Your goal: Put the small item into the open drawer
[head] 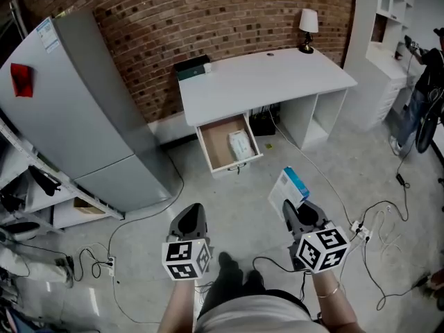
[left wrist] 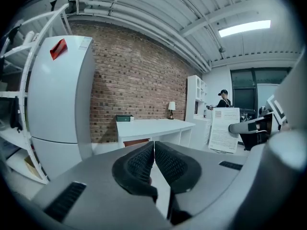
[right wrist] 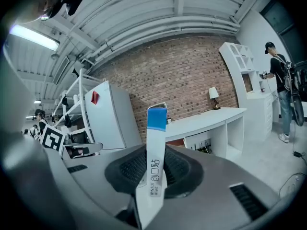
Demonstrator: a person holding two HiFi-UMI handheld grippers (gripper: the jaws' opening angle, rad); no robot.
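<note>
Carrying is the step in hand: the right hand-held gripper (head: 297,212) is clenched on the small white-and-blue box (head: 287,189), lower right of the head view, well apart from the open drawer (head: 216,144) under the white bench (head: 263,82) at upper centre; a white packet (head: 240,144) already lies inside; the left hand-held gripper (head: 190,217) is closed on nothing; approach and release are left to do.

2 claws (head: 191,209) (head: 295,208), 1 box (head: 288,188), 1 drwr (head: 216,144)

Drawer (head: 216,144) under desk (head: 263,82), fridge (head: 76,103) left, lamp (head: 308,26) on desk
</note>
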